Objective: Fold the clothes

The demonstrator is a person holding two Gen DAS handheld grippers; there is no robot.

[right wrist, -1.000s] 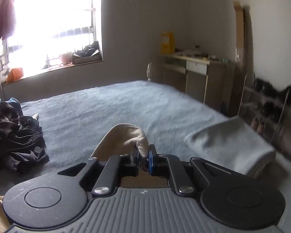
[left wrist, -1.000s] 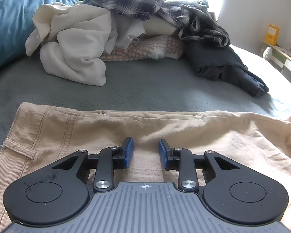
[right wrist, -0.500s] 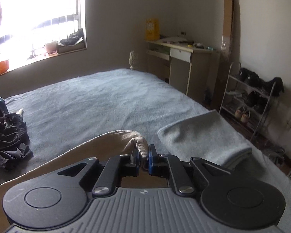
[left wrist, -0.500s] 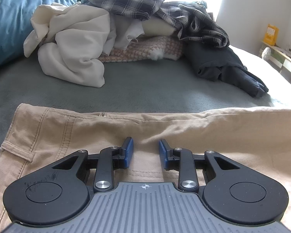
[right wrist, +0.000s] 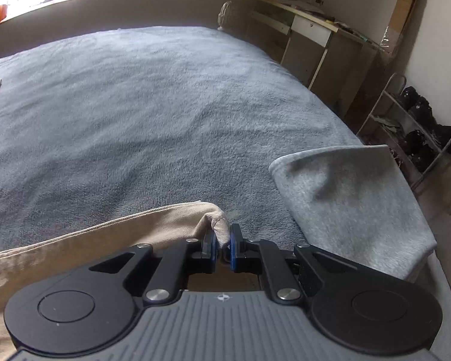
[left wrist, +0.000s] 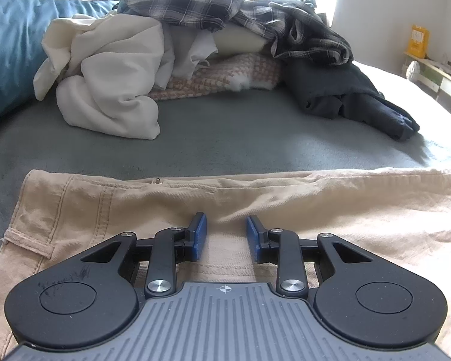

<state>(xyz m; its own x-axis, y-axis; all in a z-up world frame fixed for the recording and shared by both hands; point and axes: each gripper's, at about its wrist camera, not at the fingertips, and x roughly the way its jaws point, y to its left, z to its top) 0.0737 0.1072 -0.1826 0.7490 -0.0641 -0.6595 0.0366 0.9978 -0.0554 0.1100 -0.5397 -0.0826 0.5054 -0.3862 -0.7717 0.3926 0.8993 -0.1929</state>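
Observation:
Beige trousers lie flat across the grey bed, waistband and belt loop at the left. My left gripper is open and rests over the trousers near the waist, with cloth between its blue pads but not pinched. In the right wrist view my right gripper is shut on the hem end of the trousers' leg and holds it low over the bed.
A pile of unfolded clothes sits at the back: white, plaid, pink knit and dark items. A folded grey garment lies at the bed's right edge. A desk and shoe rack stand beyond the bed.
My right gripper has carried the trouser leg end down and to the right, pulling the leg out straight toward the bed. The left gripper has stayed open in place.

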